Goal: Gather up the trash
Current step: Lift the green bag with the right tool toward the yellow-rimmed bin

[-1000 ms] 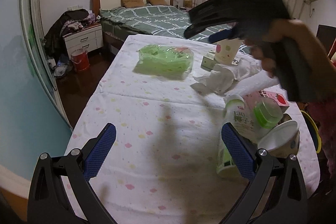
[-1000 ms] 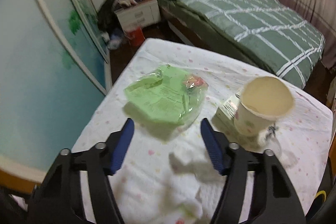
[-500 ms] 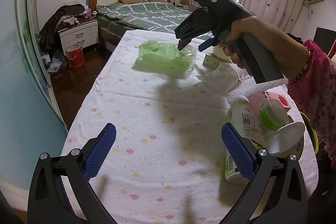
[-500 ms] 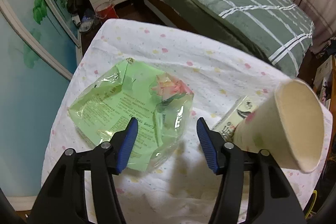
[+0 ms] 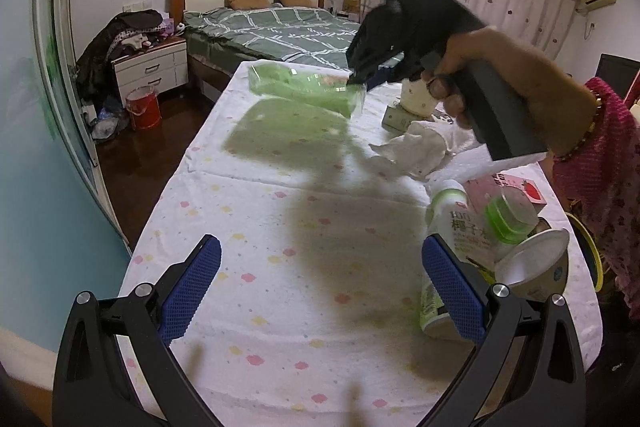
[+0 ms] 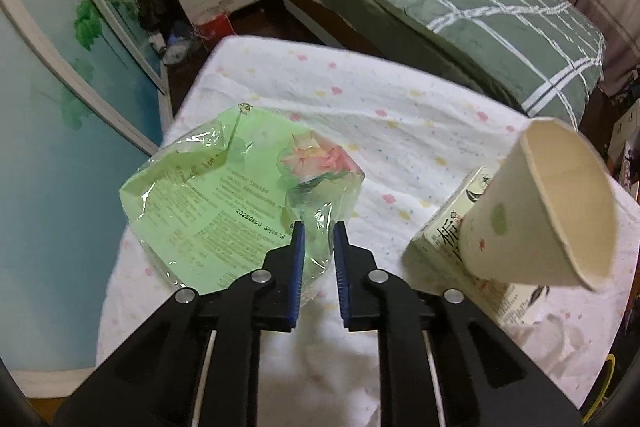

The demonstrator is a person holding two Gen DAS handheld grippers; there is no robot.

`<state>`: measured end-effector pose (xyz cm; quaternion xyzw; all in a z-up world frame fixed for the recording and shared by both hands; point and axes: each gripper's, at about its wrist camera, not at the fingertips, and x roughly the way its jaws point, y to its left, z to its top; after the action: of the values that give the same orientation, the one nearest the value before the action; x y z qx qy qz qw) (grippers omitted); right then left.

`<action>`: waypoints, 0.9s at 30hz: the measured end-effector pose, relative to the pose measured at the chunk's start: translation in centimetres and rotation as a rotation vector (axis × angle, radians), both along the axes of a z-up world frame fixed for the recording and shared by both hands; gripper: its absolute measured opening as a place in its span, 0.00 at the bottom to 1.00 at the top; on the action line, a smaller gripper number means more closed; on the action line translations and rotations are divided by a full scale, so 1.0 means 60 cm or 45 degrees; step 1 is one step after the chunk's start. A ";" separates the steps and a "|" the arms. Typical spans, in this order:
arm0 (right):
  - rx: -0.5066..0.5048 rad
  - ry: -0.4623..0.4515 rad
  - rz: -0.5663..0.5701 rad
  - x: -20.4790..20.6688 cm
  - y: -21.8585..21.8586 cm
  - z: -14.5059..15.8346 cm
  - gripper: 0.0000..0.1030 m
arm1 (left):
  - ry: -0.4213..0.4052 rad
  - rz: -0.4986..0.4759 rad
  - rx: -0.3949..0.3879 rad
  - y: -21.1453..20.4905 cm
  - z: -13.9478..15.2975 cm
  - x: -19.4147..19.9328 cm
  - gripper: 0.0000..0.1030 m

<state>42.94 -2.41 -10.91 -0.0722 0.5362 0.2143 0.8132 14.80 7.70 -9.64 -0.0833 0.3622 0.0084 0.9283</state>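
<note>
Since a second ago the right gripper [image 6: 319,227] has dropped toward the far end of the table [image 5: 280,227], and its jaws have just been closing; they now stand only a narrow gap apart, with the near edge of the green plastic wrapper [image 6: 224,203] pinched between the blue pads. From the left wrist view the wrapper [image 5: 304,89] hangs off the gripper's [image 5: 358,81] tip, tilted and clear of the spotted tablecloth, its shadow spread on the cloth beneath.

As for containers, a paper cup [image 6: 548,211] stands on a small printed carton [image 6: 452,239] just to the right of the wrapper; its mouth shows nothing inside. Nearer the person, a white drink bottle [image 5: 448,227] with green print stands beside a pink carton [image 5: 508,187], a green-lidded tub [image 5: 508,215] and a white paper bowl [image 5: 532,263] tipped on its side, which looks empty. What the bottle, cartons and tub hold I cannot tell. Crumpled white tissue [image 5: 416,147] lies between these and the cup.

The left gripper [image 5: 320,283] hovers over bare cloth, jaws spread wide, holding nothing, its right pad just in front of the bottle.
</note>
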 end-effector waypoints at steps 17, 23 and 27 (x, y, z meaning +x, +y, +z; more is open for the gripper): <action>0.272 -0.313 -0.100 -0.224 -0.326 0.214 0.13 | -0.078 -0.147 0.053 -0.103 0.053 -0.058 0.96; 0.243 -0.344 -0.427 -0.310 -0.582 0.168 0.13 | -0.063 -0.311 0.028 -0.177 0.047 -0.064 0.96; 0.249 -0.293 -0.657 -0.355 -0.732 0.101 0.13 | -0.025 -0.427 0.041 -0.231 0.031 -0.064 0.96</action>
<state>21.61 -46.34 -4.84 0.1213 0.4180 0.0416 0.8994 10.97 -6.15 -7.78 -0.0068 0.3618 -0.1417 0.9214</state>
